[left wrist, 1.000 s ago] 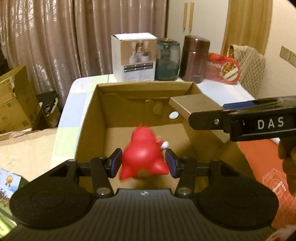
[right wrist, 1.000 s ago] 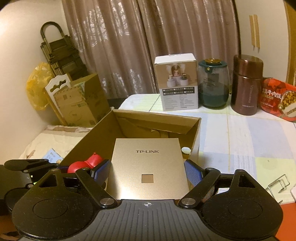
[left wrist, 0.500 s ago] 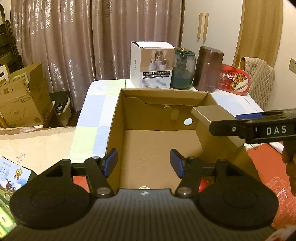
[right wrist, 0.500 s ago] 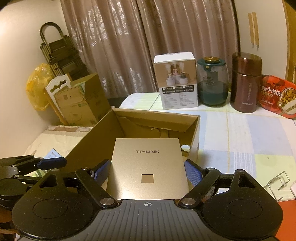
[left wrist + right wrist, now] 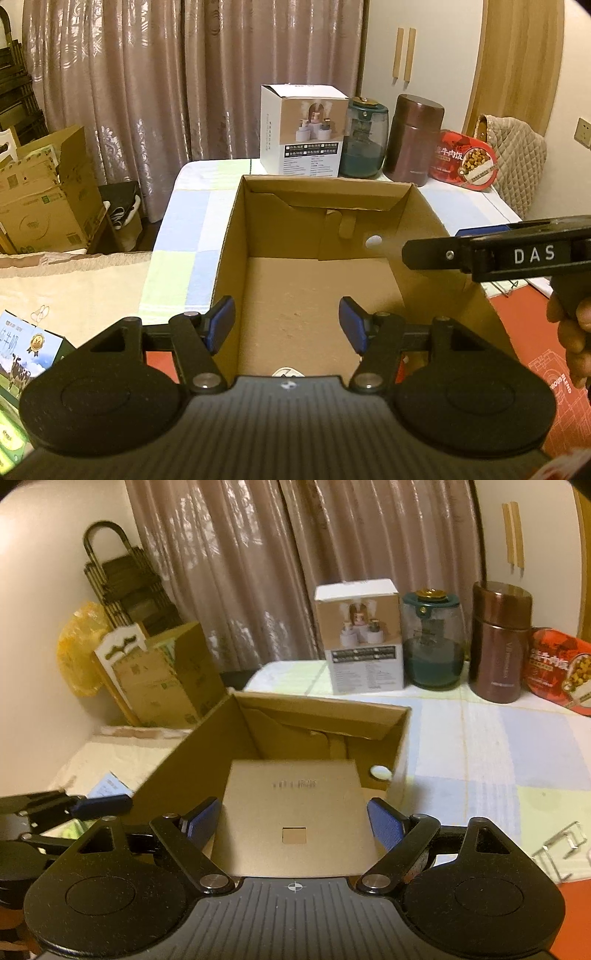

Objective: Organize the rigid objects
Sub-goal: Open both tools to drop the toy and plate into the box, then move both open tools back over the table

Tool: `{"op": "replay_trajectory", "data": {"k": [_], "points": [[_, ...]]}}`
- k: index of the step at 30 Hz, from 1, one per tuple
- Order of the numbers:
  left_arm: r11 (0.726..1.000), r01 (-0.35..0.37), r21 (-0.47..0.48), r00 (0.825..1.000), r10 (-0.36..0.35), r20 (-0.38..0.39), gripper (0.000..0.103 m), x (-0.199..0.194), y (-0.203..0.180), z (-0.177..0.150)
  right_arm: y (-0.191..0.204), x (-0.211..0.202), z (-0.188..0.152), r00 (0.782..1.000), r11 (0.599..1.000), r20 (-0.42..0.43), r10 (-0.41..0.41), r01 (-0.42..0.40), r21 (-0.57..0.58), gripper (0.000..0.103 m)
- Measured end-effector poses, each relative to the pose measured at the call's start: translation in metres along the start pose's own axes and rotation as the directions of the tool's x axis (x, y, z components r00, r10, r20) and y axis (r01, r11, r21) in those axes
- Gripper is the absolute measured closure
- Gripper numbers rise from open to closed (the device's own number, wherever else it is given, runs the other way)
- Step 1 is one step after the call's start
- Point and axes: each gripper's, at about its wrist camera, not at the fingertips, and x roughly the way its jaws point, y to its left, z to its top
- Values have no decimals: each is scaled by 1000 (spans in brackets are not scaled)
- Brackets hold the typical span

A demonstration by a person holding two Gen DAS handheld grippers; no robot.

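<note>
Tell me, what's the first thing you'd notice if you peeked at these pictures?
The big open cardboard box in the middle of the table grabs your eye first. Then the flat gold box, clamped in the right hand-held gripper over the box's near end, while the left hand-held gripper hangs open over the box, holding nothing. Along the table's far edge stand a white carton, a green jar and a brown flask.

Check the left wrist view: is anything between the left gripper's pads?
No. The left gripper stands open over the cardboard box, only bare box floor between its pads.
</note>
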Motion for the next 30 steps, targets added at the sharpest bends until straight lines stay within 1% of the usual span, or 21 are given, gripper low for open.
{"op": "replay_trajectory", "data": {"k": [4, 8, 12, 17, 21, 30], "points": [[1000, 1, -6, 1000, -1, 4, 46, -8, -3, -1, -4, -12, 1, 1000, 999, 31, -5, 4, 32, 18], [1000, -1, -19, 1000, 1, 15, 46, -21, -9, -2, -8, -36, 0, 998, 999, 57, -18, 16, 42, 16], [999, 2, -40, 999, -1, 33, 46, -40, -19, -3, -12, -65, -7, 997, 999, 59, -42, 40, 36, 16], [998, 11, -58, 998, -7, 65, 46, -71, -37, -6, -18, -110, -28, 994, 995, 69, -90, 86, 49, 15], [998, 25, -60, 996, -19, 92, 46, -95, -56, -9, -17, -142, -49, 991, 993, 67, -118, 117, 31, 15], [997, 59, -51, 992, -53, 116, 46, -139, -104, -24, -16, -209, -84, 982, 987, 98, -161, 162, 2, 15]]}}
